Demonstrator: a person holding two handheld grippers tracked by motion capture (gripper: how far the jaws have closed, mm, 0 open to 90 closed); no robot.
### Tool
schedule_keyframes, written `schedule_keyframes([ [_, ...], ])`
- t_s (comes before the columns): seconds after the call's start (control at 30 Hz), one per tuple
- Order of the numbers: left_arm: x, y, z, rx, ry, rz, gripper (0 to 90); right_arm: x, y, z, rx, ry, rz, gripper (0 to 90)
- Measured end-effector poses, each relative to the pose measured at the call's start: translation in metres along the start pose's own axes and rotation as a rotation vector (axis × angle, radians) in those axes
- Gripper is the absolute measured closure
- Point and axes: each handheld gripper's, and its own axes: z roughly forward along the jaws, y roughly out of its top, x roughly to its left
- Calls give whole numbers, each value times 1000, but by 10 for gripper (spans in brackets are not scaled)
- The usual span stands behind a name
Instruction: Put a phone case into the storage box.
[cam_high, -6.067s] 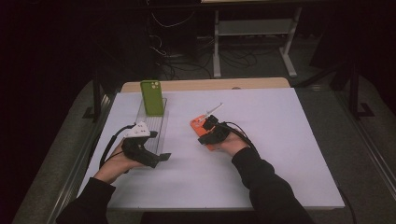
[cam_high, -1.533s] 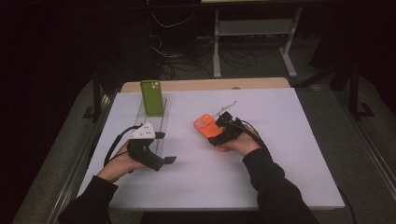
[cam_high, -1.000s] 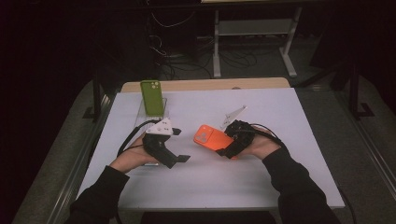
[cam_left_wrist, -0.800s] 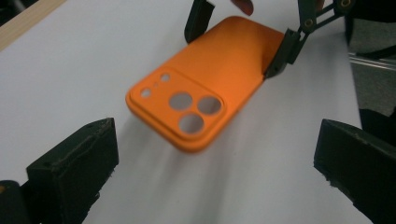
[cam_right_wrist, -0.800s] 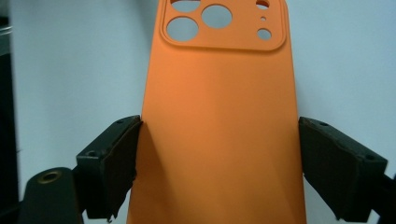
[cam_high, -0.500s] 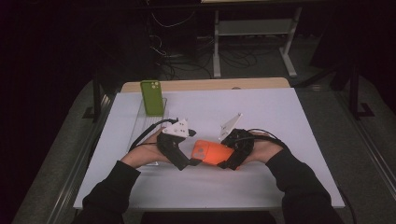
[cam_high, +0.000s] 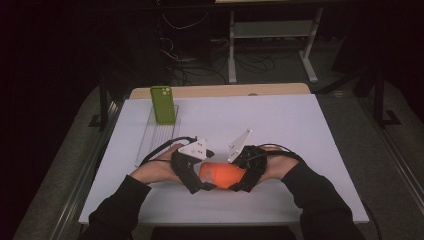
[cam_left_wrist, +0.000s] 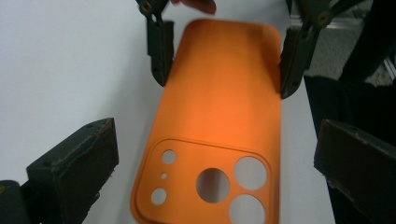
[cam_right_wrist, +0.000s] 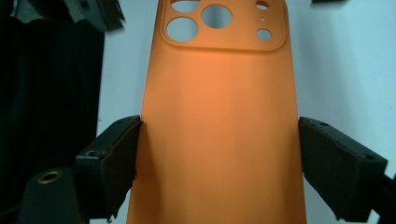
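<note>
A person sits at a white counter (cam_high: 280, 125), forearms in dark sleeves reaching in from the near edge, each hand holding a set of two-jaw tongs. The landmark is an orange, soft-looking phone case (cam_high: 221, 175) with a block of round camera cut-outs at one end; it is at the near middle of the counter, between the two hands, though whether it rests on the surface or is lifted just above it is unclear.

The right tongs (cam_high: 245, 179) meet the case from its right side. In the right gripper view their two black jaws stand wide, one against each long edge of the case (cam_right_wrist: 219, 126) at its plain end, gripping it across its width. The left jaw plainly touches the edge; the right jaw sits just at the other edge.

The left tongs (cam_high: 195, 182) come at the case from its left side, at the camera cut-out end. In the left gripper view their jaws are spread wide, one on either side of the case (cam_left_wrist: 219, 135) and clear of it, with white counter visible between each jaw and the orange edge. They hold nothing. Beyond the case in that view, the right tongs (cam_left_wrist: 224, 70) clamp its far end.

Well behind the case and to its left, a green phone (cam_high: 163, 104) stands upright at the far end of a clear ridged tray (cam_high: 152, 142) that lies on the counter. Black cables trail from both tongs beside the case.
</note>
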Motion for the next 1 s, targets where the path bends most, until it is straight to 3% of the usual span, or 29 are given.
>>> schedule_keyframes([
  [0.27,-6,-2,11,36,-35,4,0,7,8,-2,-7,6,-43,151],
  [0.5,-6,-4,13,62,-38,8,0,9,8,-4,-16,8,-42,151],
  [1.0,-7,-4,12,80,-55,7,135,11,10,-2,-30,26,-58,150],
])
